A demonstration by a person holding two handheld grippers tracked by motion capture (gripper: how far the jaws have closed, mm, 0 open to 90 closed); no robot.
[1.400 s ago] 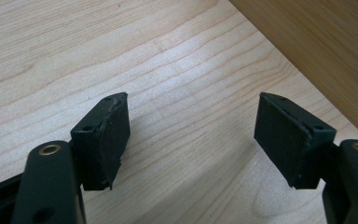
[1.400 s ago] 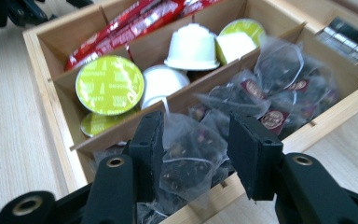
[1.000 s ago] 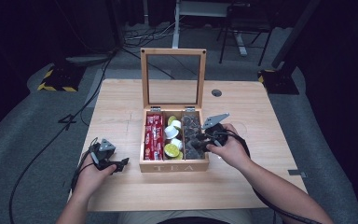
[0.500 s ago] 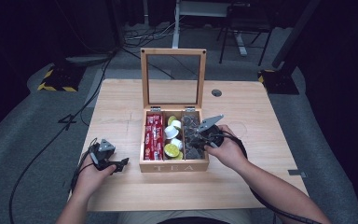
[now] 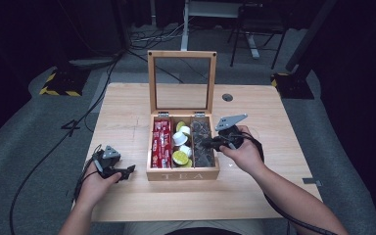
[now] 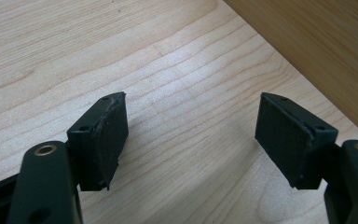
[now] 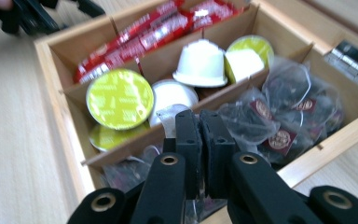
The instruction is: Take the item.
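A wooden tea box [image 5: 182, 175] stands open mid-table, its glass lid [image 5: 181, 54] upright. Red packets [image 5: 161, 142] fill its left compartment, green and white capsules [image 5: 180, 157] the middle, clear-wrapped tea bags [image 5: 203, 132] the right. My right gripper [image 5: 203, 144] hovers over the right compartment. In the right gripper view it [image 7: 199, 116] is shut just above the tea bags [image 7: 279, 121]; I cannot tell whether a wrapper edge is pinched. My left gripper [image 5: 127, 171] rests on the table left of the box, and its jaws stand open over bare wood [image 6: 191, 135].
The light wooden table [image 5: 274, 107] has a cable hole [image 5: 227, 97] behind the box. Cables trail from both grippers off the near edge. Grey carpet and dark stands surround the table.
The right gripper has lifted slightly above the tea-bag compartment. The left hand has stayed put.
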